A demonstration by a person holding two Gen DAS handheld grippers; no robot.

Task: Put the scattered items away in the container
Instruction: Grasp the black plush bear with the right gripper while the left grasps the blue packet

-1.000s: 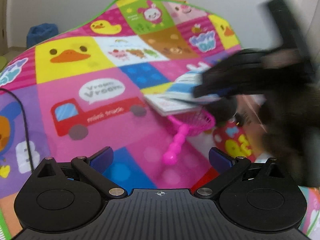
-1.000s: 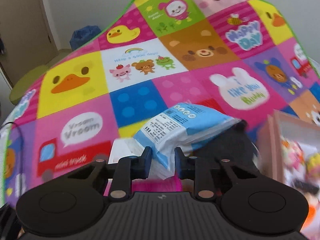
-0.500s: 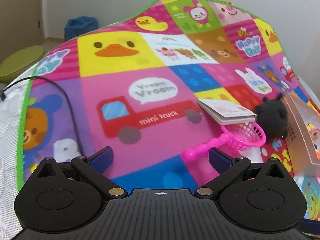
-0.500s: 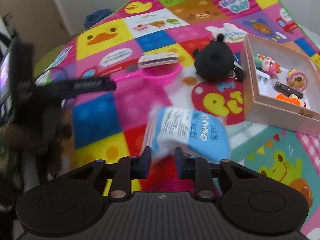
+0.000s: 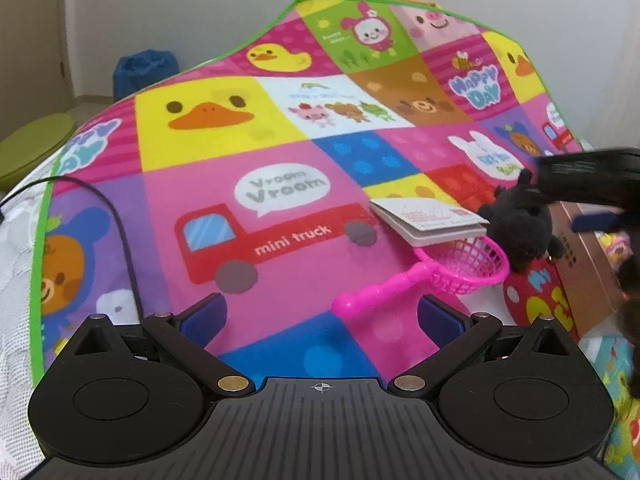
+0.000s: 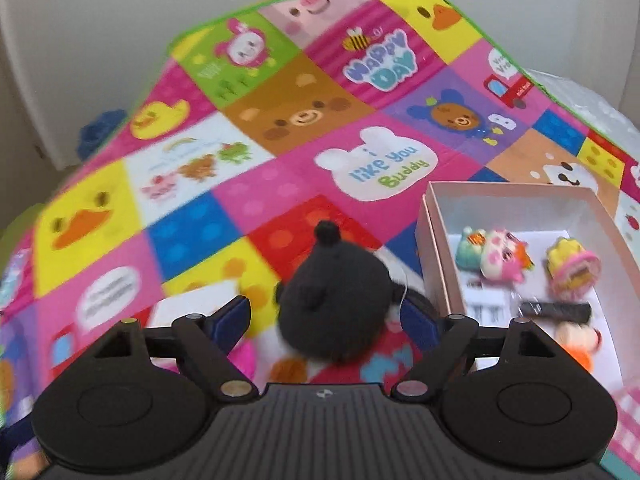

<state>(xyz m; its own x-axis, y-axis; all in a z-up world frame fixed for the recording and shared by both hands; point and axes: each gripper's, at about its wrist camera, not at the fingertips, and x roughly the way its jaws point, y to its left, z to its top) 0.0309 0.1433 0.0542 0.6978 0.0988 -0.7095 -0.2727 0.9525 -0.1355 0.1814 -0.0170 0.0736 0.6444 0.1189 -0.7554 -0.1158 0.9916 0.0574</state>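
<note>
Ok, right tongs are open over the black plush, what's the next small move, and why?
Probably lower the right tongs a little and close on the black plush: it sits between the just-opened fingers, ungripped, on the mat beside the pink box.

1. Cartoon-patchwork play mat (image 5: 280, 200), green-edged, carries everything.
2. On it: white booklet (image 5: 430, 222), its near edge over the pink toy net (image 5: 436, 276); black plush toy (image 6: 334, 300) beside; open pink box (image 6: 430, 248) right.
3. Black cable (image 5: 120, 232) crosses the mat's left edge.
</note>
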